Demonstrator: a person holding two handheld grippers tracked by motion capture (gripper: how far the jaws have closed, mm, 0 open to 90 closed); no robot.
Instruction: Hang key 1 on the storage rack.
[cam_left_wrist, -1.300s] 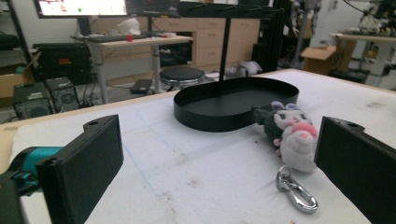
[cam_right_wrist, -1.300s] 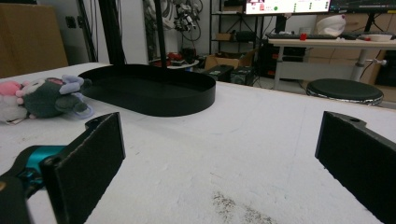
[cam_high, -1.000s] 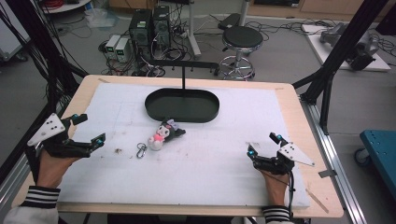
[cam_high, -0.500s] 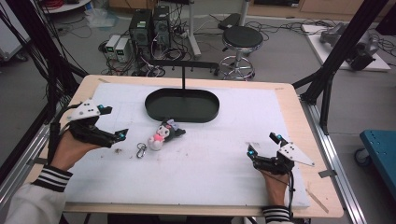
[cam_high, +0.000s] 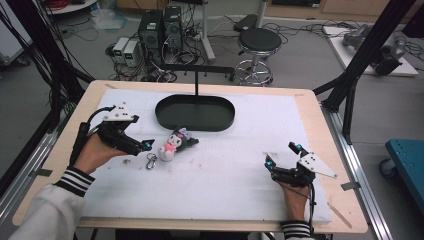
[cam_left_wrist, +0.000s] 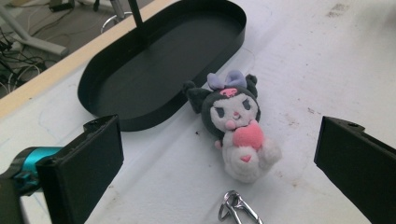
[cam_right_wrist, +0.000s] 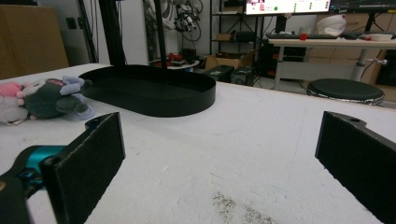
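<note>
left gripper (cam_high: 142, 145) hovers just beside the plush toy (cam_high: 175, 143), jaws wide apart and empty; in the left gripper view the plush toy (cam_left_wrist: 233, 126) sits between the two black jaws but farther out, not yet between the pads, nothing touching it. toy lies on its back on the white table cover (cam_high: 225, 170), head toward the black oval tray (cam_high: 195, 112), close to the tray's near wall but outside it; whether it touches the wall cannot be told. metal clasp (cam_high: 150, 161) lies on the cover just beside the toy's lower end, also seen at the bottom of the left gripper view (cam_left_wrist: 237, 207); whether it is attached to the toy is not clear. right gripper (cam_high: 282, 160) rests low near the right front of the table, well apart from the toy, jaws apart, holding nothing; its own view looks across the cover toward the tray (cam_right_wrist: 154, 88) and the toy (cam_right_wrist: 44, 100) at far left. judgement: work reads as picking the toy up, likely to put it in the tray. progress: approach and rough alignment made, no grasp. left to do: advance until the toy's body is between the pads, close, lift, carry over the rim, release. tray holds nothing visible. risk: clasp may dangle or snag.
</note>
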